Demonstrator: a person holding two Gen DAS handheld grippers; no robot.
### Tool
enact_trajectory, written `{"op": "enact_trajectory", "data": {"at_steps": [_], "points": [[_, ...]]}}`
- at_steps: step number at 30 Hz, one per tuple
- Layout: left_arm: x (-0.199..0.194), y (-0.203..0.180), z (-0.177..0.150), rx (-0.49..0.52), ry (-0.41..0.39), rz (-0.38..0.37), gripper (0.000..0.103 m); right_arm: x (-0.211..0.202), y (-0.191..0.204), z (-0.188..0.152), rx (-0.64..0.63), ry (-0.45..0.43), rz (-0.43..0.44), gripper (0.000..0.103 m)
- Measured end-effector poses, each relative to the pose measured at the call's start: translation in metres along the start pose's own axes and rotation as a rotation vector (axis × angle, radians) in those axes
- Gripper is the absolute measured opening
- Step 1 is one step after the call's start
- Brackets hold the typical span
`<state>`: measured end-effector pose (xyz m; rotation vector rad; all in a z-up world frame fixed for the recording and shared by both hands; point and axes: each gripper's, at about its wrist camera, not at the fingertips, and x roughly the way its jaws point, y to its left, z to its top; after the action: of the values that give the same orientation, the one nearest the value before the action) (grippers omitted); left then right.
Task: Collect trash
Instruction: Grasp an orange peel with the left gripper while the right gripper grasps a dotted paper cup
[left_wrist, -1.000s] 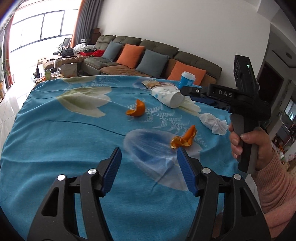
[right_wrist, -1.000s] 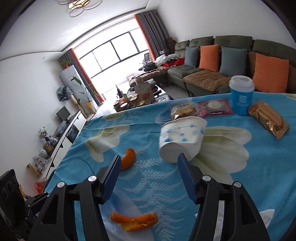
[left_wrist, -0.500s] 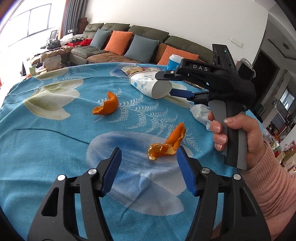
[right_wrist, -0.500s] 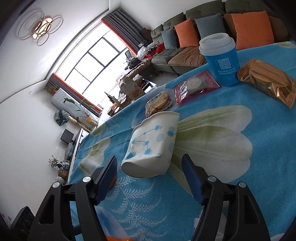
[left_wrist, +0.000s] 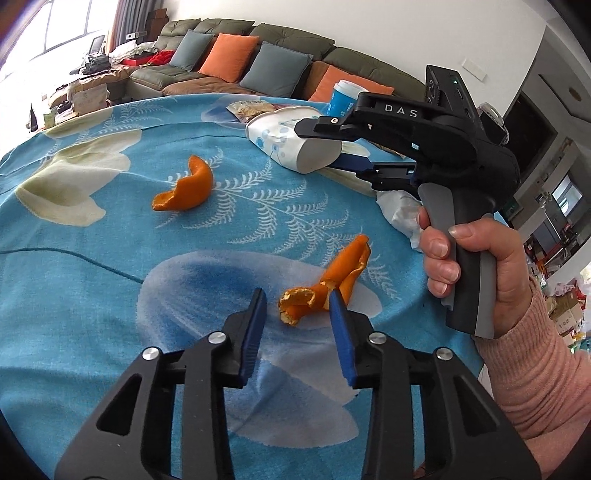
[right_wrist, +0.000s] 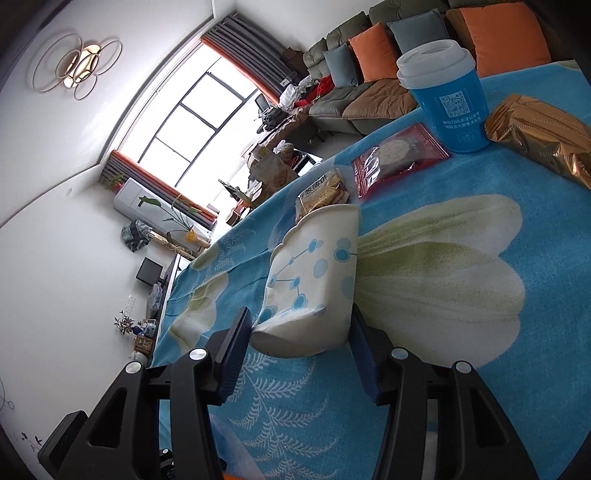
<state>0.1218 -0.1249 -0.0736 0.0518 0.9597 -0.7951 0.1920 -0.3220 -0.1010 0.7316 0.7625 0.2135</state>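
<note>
Both grippers dropped in since a second ago. Left gripper (left_wrist: 297, 301) closing around curled orange peel strip (left_wrist: 325, 286) on blue floral cloth (left_wrist: 92, 258). Right gripper (right_wrist: 299, 325) closing on tipped white dotted paper cup (right_wrist: 314, 280), squashed. Pickups imminent.

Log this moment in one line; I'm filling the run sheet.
left claw: closing around near orange peel | right claw: closing around tipped paper cup | neither lifted

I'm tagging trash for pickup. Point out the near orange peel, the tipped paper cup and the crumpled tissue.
near orange peel (left_wrist: 325, 291), left wrist view, curled middle.
tipped paper cup (right_wrist: 310, 288), right wrist view, printed side wall.
crumpled tissue (left_wrist: 400, 210), left wrist view, top folds.
</note>
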Motion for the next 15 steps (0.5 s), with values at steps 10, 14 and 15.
{"op": "enact_trajectory", "data": {"at_steps": [10, 14, 15], "points": [[0.0, 0.001, -0.004, 0.014, -0.007, 0.007, 0.023, -0.028, 0.02, -0.014, -0.132, -0.037, -0.005, 0.05], [-0.006, 0.002, -0.008, 0.013, -0.019, 0.018, 0.021, -0.037, 0.028, -0.022, -0.178, -0.041, -0.009, 0.05], [-0.008, 0.003, -0.009, 0.011, -0.025, 0.024, 0.021, -0.04, 0.03, -0.025, -0.192, -0.043, -0.015, 0.05]]}}
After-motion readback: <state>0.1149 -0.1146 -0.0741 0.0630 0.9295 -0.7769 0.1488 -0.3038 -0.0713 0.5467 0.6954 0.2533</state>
